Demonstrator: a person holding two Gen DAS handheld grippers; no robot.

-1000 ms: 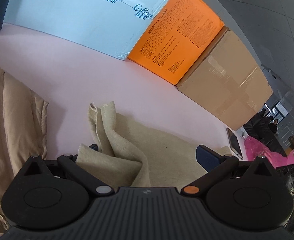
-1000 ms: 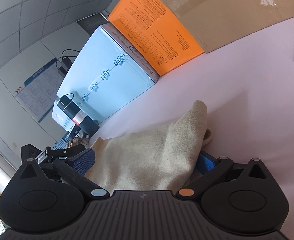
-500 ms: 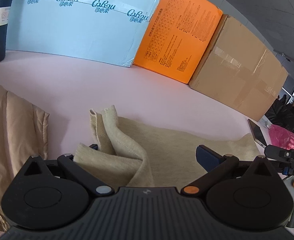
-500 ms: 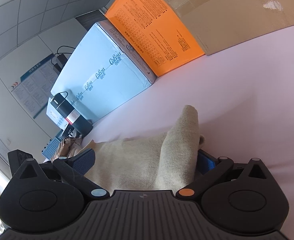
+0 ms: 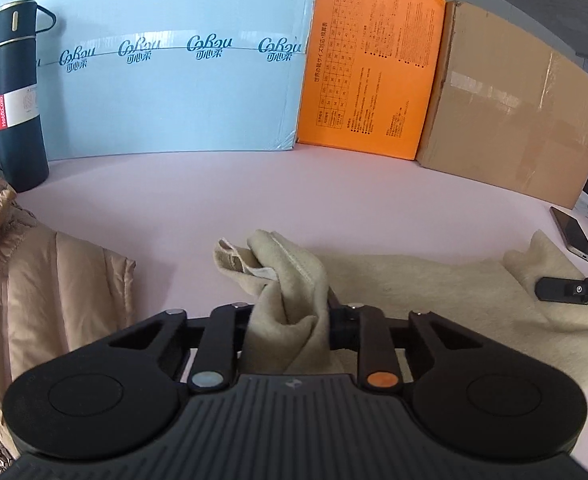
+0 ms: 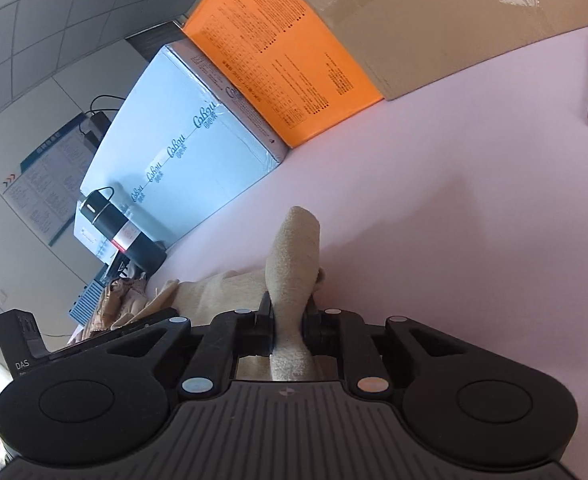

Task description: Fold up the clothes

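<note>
Pale pink table [image 5: 254,184], beige cloth [image 5: 433,292], tan jacket [image 5: 54,288], flask [image 5: 16,96], phone [image 5: 573,236], boxes [image 5: 174,92]

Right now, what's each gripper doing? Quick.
Left gripper: jaws closing, pinching a bunched corner of the beige cloth.
Right gripper: jaws closing, clamped on the cloth's other end.

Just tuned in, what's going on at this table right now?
A person is working a handheld gripper in each hand on a beige cloth lying on the pink table. The left gripper has a bunched corner between its jaws, which are closing on it. The right gripper is closing its jaws on the opposite end, pinching a fold that sticks up. A tan puffer jacket lies off to the side.
</note>
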